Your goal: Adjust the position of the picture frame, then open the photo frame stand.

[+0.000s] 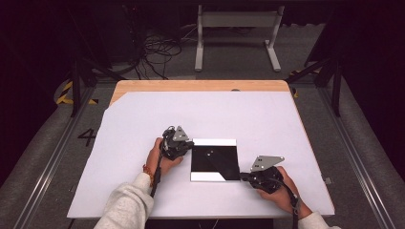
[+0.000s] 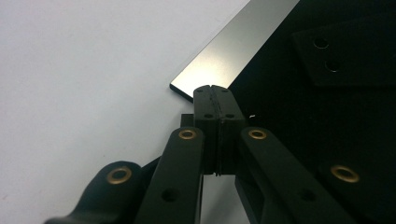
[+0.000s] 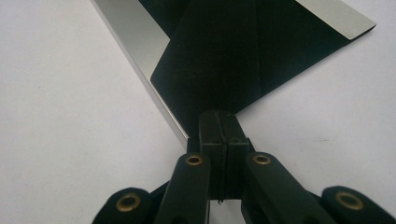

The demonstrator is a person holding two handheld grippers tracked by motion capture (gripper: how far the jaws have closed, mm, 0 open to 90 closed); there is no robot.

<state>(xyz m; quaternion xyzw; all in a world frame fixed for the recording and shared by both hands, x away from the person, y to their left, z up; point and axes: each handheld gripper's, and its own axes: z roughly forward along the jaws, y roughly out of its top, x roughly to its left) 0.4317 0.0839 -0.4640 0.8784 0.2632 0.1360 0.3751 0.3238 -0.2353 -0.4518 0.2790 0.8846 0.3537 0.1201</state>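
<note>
A glossy, mirror-like square plate [image 1: 215, 164] lies flat on the white table cover, dark with a bright strip along its far and near edges. My left gripper [image 1: 192, 144] is shut, its tips at the plate's far left corner. In the left gripper view the closed jaws [image 2: 211, 88] meet at that corner of the plate [image 2: 303, 121], beside its bright strip [image 2: 233, 51]. My right gripper [image 1: 242, 177] is shut at the plate's near right corner. In the right gripper view the closed tips [image 3: 218, 113] touch the corner of the plate [image 3: 224, 56]. Nothing sits between either pair of jaws.
A white sheet [image 1: 143, 119] covers most of the wooden table [image 1: 200, 86]. A person's hands hold both grippers near the front edge. Behind the table stand a white metal frame [image 1: 236, 21] and loose cables [image 1: 157, 52] on the floor.
</note>
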